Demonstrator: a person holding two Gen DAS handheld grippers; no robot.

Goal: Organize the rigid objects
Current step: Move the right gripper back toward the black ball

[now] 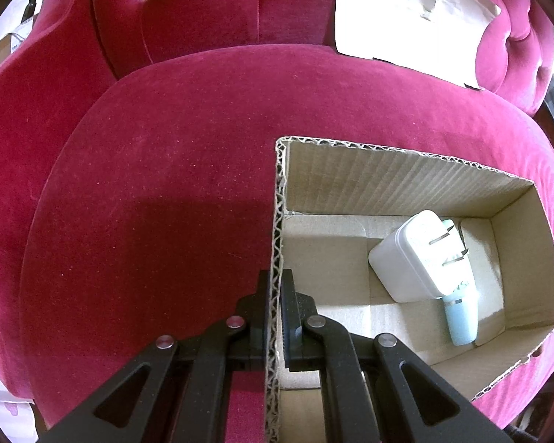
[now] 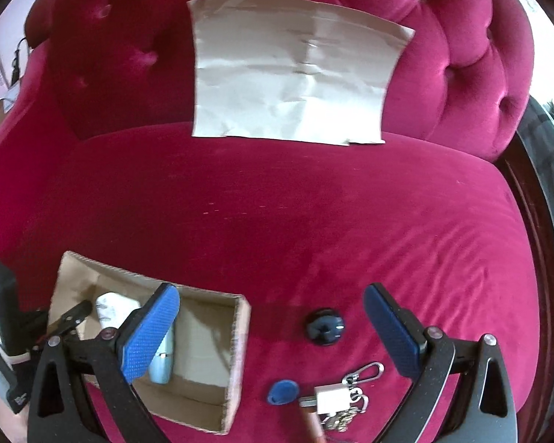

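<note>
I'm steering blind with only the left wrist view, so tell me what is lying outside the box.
Observer: A black round knob lies on the red seat cushion, right of the cardboard box.
Operator: Report the right gripper.
Observer: The right gripper hangs open and holds nothing.
Operator: List anything else loose.
Observer: A blue key fob and a padlock with a carabiner clip lie nearer the camera than the knob.

Strong daylight blows out the paper sheet to white in the left wrist view and glares inside the cardboard box. Both fisheye views bend and darken at their edges. The right wrist view is softly blurred, and the sofa seat dims toward the left.
</note>
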